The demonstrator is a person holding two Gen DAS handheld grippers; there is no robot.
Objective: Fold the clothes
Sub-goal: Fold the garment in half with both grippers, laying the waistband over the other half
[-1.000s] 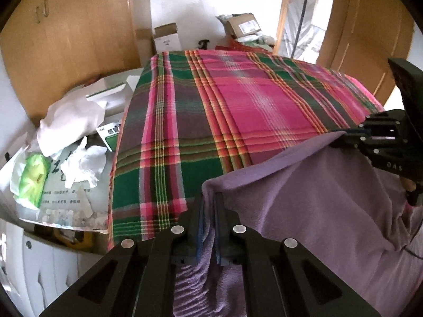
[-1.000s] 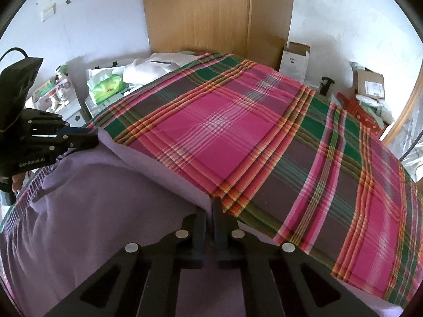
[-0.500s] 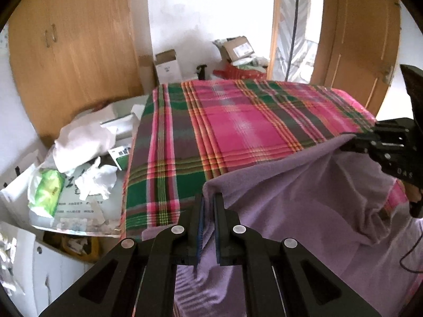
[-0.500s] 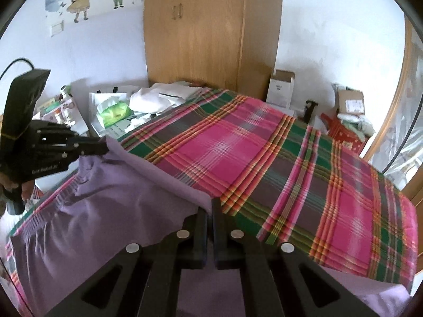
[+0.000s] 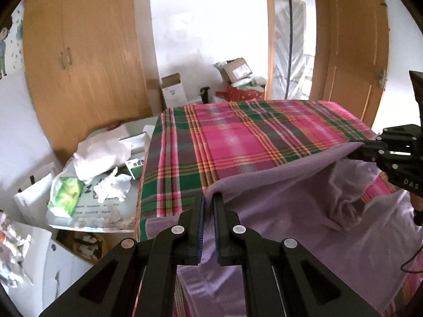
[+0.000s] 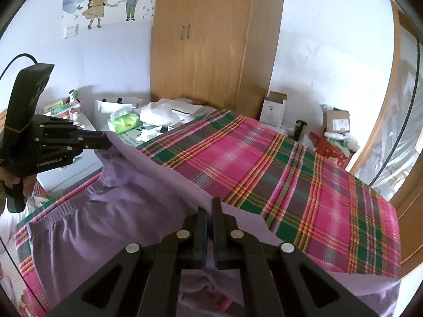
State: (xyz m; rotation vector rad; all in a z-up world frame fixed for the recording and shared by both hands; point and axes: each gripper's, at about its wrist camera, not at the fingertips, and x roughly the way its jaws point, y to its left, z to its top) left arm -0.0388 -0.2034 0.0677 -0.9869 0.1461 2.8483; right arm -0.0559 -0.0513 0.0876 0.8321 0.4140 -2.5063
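Gripping purple garment [image 5: 285,200] edge, both grippers' fingers clamped, lifted edge stretched crosswise over plaid bed [image 5: 238,137]

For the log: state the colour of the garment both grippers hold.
Plain lilac purple garment, clearest in the right wrist view.
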